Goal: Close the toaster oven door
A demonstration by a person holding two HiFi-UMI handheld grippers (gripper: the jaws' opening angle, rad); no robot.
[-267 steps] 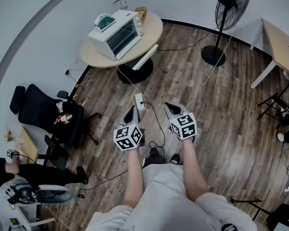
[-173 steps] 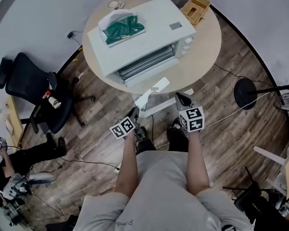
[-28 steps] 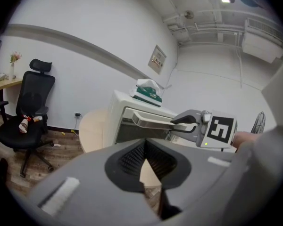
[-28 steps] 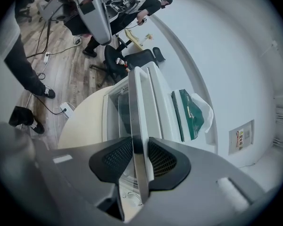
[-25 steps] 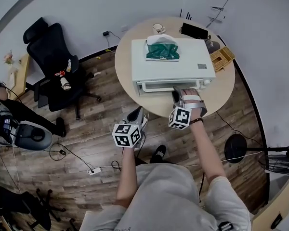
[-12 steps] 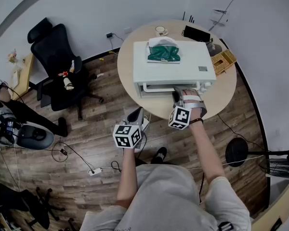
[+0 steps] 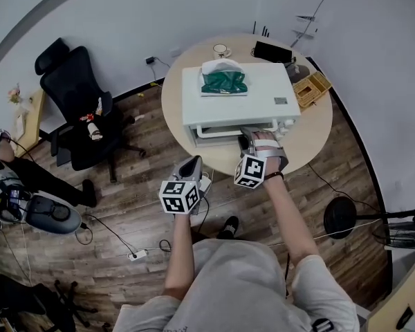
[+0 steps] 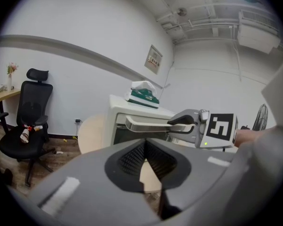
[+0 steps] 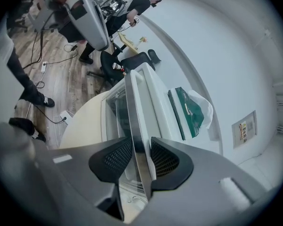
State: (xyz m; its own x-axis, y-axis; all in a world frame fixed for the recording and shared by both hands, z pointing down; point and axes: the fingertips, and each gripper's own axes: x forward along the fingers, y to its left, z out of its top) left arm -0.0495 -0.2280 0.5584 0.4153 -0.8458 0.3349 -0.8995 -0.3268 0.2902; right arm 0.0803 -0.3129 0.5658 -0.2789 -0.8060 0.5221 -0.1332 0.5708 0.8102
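Note:
A white toaster oven point(image 7: 238, 95) stands on a round wooden table point(image 7: 311, 126), with its glass door upright against the front. My right gripper point(image 7: 247, 140) is shut on the door's long bar handle point(image 9: 137, 126), which runs between the two pads. In the left gripper view the same handle point(image 8: 146, 124) shows across the top of the oven front with the right gripper point(image 8: 186, 121) clasped on its end. My left gripper point(image 7: 192, 163) is shut on nothing and hangs over the floor short of the table edge.
A green-and-white bag point(image 7: 223, 78) lies on the oven's top. A cup point(image 7: 221, 49), a dark device point(image 7: 273, 51) and a small wooden box point(image 7: 311, 88) sit behind the oven. A black office chair point(image 7: 79, 113) stands left; cables and a power strip point(image 7: 140, 254) cross the floor.
Several seconds ago the person stood away from the table and the oven door hung open. Now the right gripper holds the handle and the door stands upright. Over the last second little has moved.

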